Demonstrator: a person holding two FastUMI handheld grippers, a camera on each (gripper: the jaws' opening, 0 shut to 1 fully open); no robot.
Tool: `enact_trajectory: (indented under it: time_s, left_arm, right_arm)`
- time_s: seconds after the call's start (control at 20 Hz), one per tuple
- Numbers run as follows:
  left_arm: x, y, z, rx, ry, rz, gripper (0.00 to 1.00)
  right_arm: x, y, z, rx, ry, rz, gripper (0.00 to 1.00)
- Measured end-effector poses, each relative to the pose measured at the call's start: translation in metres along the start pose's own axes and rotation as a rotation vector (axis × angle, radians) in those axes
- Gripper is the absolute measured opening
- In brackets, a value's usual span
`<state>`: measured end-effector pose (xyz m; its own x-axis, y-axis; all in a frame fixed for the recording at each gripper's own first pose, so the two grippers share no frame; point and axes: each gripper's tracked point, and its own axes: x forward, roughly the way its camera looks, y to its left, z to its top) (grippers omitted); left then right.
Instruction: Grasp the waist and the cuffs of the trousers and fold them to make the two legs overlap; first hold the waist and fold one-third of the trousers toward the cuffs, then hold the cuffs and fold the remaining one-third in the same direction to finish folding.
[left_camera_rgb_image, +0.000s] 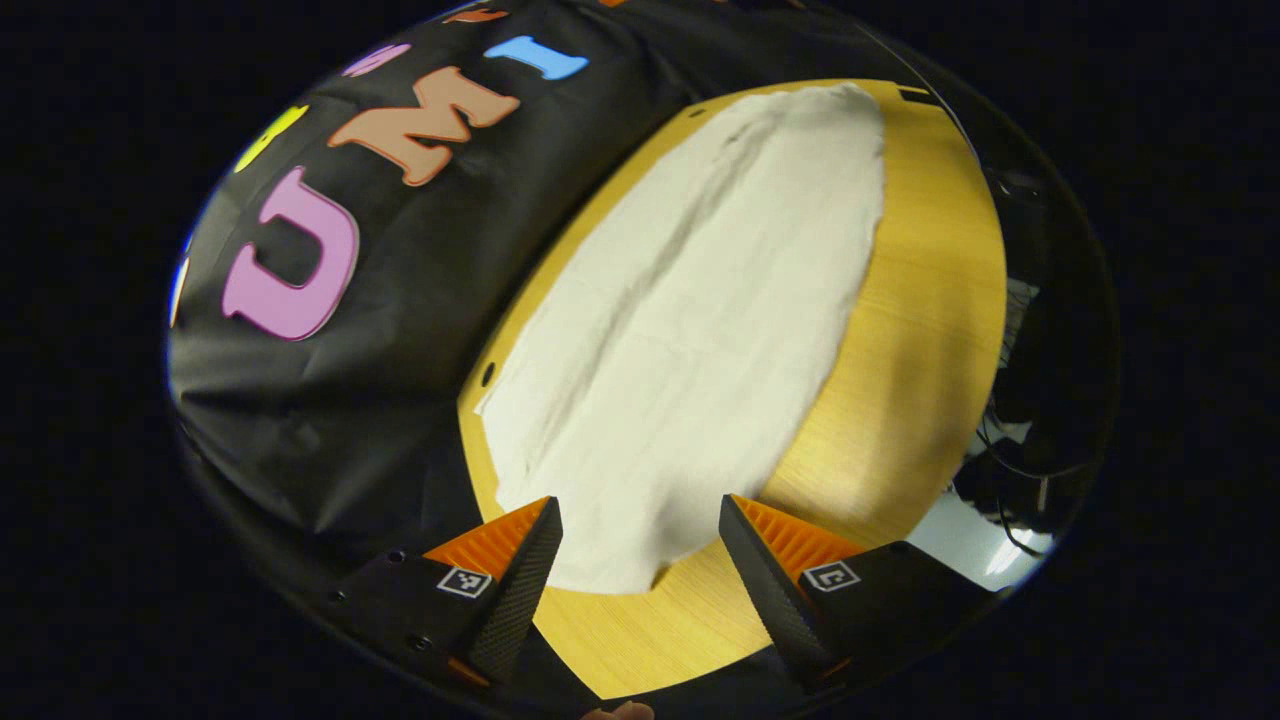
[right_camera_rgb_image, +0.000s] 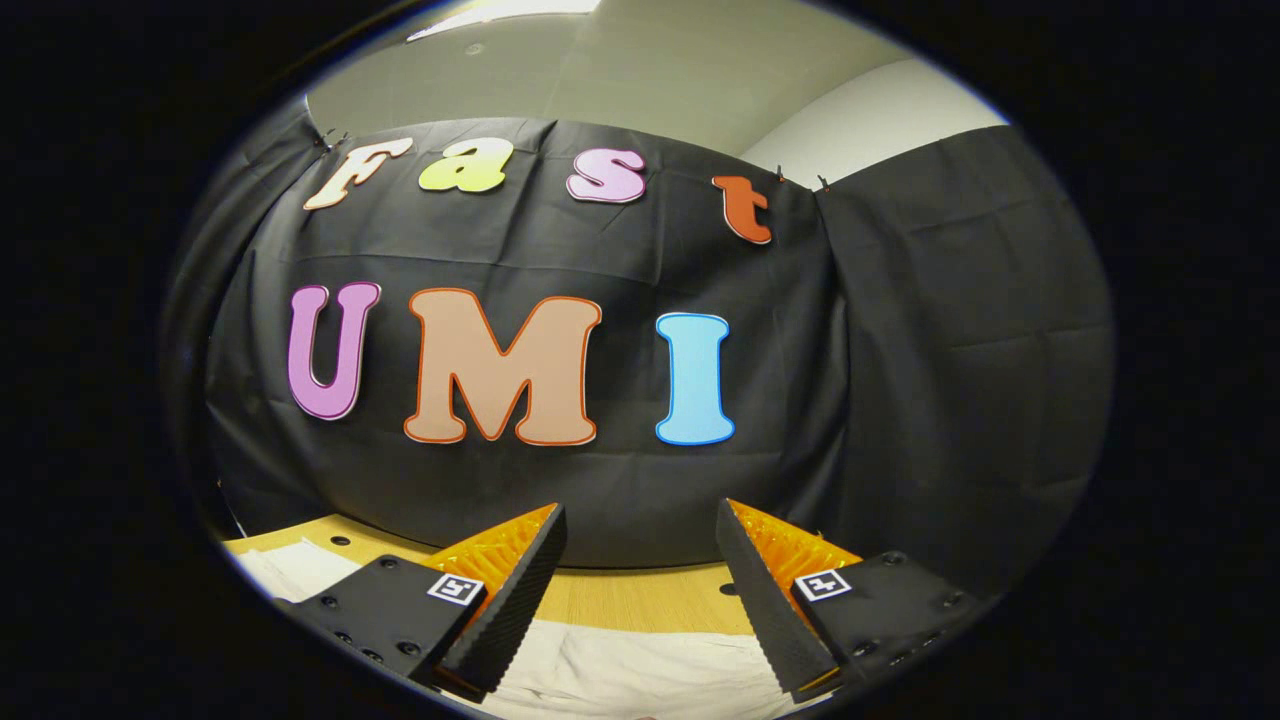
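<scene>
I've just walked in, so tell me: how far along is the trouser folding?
Nothing looks folded yet: the trousers lie spread flat along the table. In hand: the left gripper hovers with open jaws over their near end; the right gripper, also open, faces the wall. All the folds remain.

the left gripper (left_camera_rgb_image: 640, 545) stands with its jaws spread wide, one finger (left_camera_rgb_image: 515, 590) at 7 o'clock in the left gripper view and the other at 5 o'clock, nothing pressed between them. the right gripper (right_camera_rgb_image: 640, 550) is likewise parted, fingers (right_camera_rgb_image: 770, 610) at 7 and 5 o'clock, holding nothing.
</scene>
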<state>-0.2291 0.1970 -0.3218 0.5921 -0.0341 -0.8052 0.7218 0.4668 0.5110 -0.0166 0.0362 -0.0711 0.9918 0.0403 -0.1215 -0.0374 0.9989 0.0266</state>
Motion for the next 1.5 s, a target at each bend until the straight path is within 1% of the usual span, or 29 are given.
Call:
enact_trajectory:
  time_s: [0.1,0.2,0.25,0.3,0.4,0.5,0.55,0.6,0.75,0.8,0.95,1.05,1.1,1.15,1.2,1.25,1.35,1.4,1.5]
  left_arm:
    - [0.009,-0.006,-0.008,0.035,0.055,-0.054,0.96]
    - [0.012,-0.004,-0.001,0.092,0.046,-0.052,0.96]
    - [0.012,-0.004,-0.001,0.117,0.060,-0.052,0.96]
    - [0.014,-0.005,0.001,0.148,0.055,-0.064,1.00]
    - [0.019,-0.005,0.001,0.236,0.056,-0.075,0.92]
    - [0.027,-0.002,0.004,0.330,0.056,-0.077,0.89]
    - [0.030,0.000,0.006,0.356,0.060,-0.074,0.89]
    - [0.035,0.003,0.007,0.363,0.066,-0.070,0.86]
    - [0.047,0.015,0.007,0.323,0.096,-0.074,0.86]
    - [0.051,0.017,0.007,0.315,0.108,-0.072,0.84]
    - [0.062,0.021,0.013,0.347,0.120,-0.069,0.72]
    - [0.071,0.012,0.006,0.335,0.162,-0.109,0.60]
    - [0.073,0.013,0.005,0.342,0.175,-0.086,0.34]
    - [0.073,0.014,0.007,0.350,0.172,-0.067,0.09]
    - [0.072,0.012,0.006,0.339,0.174,-0.058,0.05]
    - [0.073,0.011,0.006,0.326,0.174,-0.050,0.05]
    - [0.072,0.011,0.006,0.326,0.168,-0.058,0.02]
    - [0.074,0.011,0.006,0.326,0.171,-0.064,0.00]
    - [0.071,0.009,0.005,0.314,0.171,-0.068,0.00]
  right_arm:
    - [0.000,-0.007,-0.003,0.006,0.008,-0.012,0.97]
    - [0.000,-0.015,-0.005,0.014,0.012,-0.028,0.97]
    - [-0.001,-0.020,-0.006,0.015,0.015,-0.037,0.97]
    - [-0.001,-0.025,-0.005,0.017,0.014,-0.047,0.97]
    - [-0.001,-0.037,0.001,0.012,0.001,-0.069,0.97]
    - [-0.004,-0.047,0.004,-0.008,-0.012,-0.091,0.97]
    - [-0.005,-0.054,0.004,-0.015,-0.011,-0.102,0.97]
    - [-0.006,-0.059,0.002,-0.019,-0.007,-0.109,0.97]
    - [-0.008,-0.074,0.001,-0.027,0.012,-0.130,0.97]
    - [-0.009,-0.080,0.003,-0.033,0.010,-0.138,0.97]
    - [-0.010,-0.090,0.008,-0.061,0.000,-0.144,0.98]
    - [-0.012,-0.092,0.007,-0.105,0.000,-0.132,0.96]
    - [-0.015,-0.095,0.004,-0.131,0.006,-0.120,0.98]
    - [-0.017,-0.096,0.001,-0.149,0.011,-0.111,0.97]
    - [-0.018,-0.098,-0.003,-0.174,0.018,-0.102,0.97]
    - [-0.020,-0.102,-0.006,-0.202,0.023,-0.097,0.97]
    - [-0.023,-0.111,-0.013,-0.284,0.022,-0.090,0.97]
    - [-0.024,-0.116,-0.019,-0.340,0.027,-0.081,0.97]
    - [-0.028,-0.125,-0.040,-0.472,0.064,-0.040,0.97]
